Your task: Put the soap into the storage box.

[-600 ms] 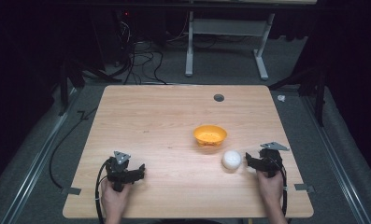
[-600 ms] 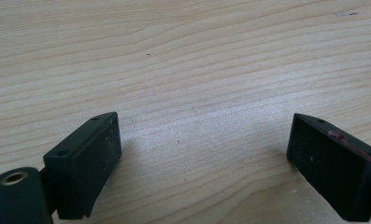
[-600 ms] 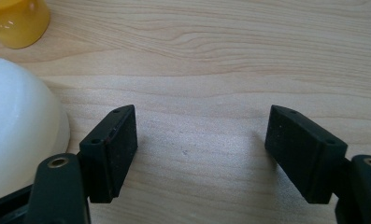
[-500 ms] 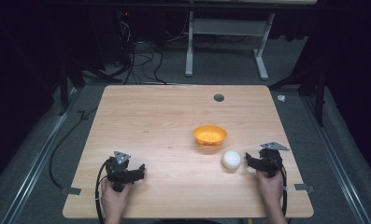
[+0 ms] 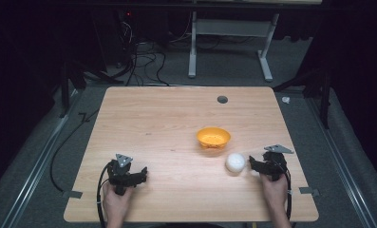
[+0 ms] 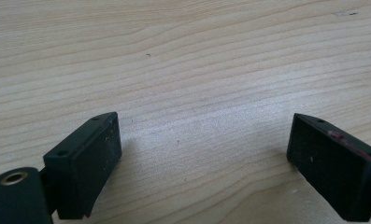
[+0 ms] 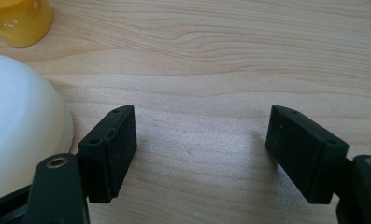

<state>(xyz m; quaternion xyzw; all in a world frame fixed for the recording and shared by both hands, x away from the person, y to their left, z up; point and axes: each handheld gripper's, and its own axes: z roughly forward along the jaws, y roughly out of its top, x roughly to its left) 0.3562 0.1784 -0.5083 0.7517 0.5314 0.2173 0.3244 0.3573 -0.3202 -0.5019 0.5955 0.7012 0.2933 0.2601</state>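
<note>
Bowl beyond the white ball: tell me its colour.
Orange-yellow; the bowl shows best in the high view, just beyond the white ball.

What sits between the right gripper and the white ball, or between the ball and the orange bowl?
Nothing visible. The right gripper, open, sits just right of the white ball with bare table between; the orange bowl lies just beyond.
</note>
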